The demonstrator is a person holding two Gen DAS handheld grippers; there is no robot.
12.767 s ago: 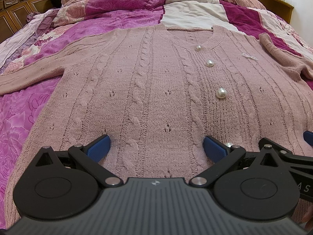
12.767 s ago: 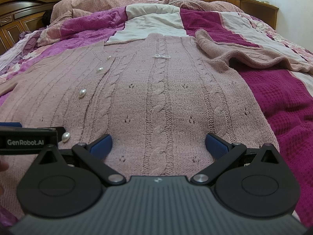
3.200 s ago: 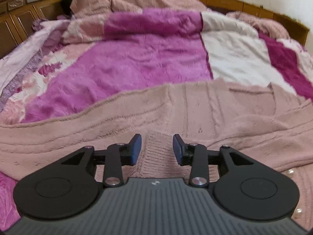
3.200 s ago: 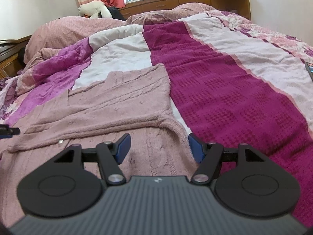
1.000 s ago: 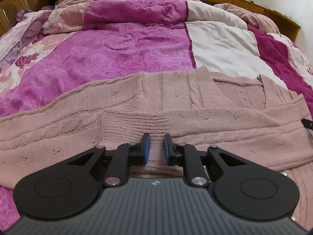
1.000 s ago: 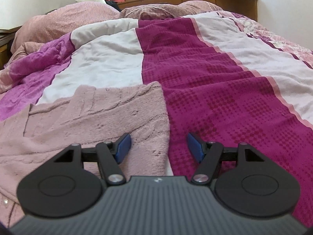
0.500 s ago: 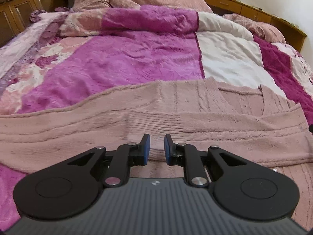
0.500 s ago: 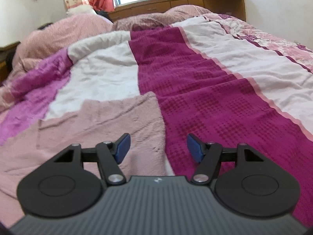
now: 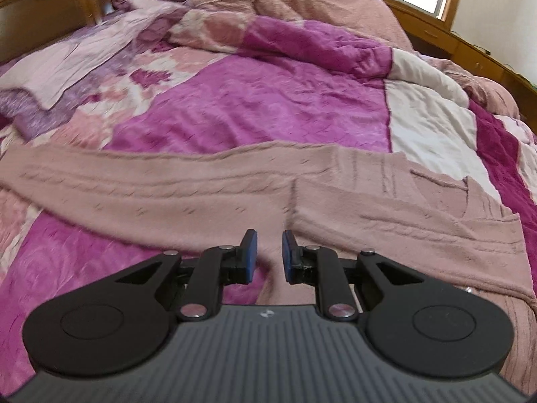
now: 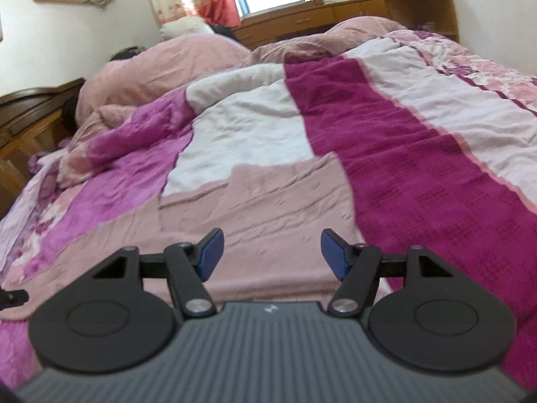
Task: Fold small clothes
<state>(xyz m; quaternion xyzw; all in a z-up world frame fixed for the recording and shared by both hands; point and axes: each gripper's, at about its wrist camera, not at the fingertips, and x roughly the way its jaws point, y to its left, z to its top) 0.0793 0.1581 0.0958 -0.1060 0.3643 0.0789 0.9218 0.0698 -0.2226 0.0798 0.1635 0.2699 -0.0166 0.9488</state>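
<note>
Both my claws are hanging over the pink cardigan [image 9: 335, 198] on the bed [image 9: 251, 100].
My left claw [image 9: 267, 257] is showing a narrow gap, pinching nothing; my right claw [image 10: 271, 252] is spread wide above the near part of the cardigan.
</note>
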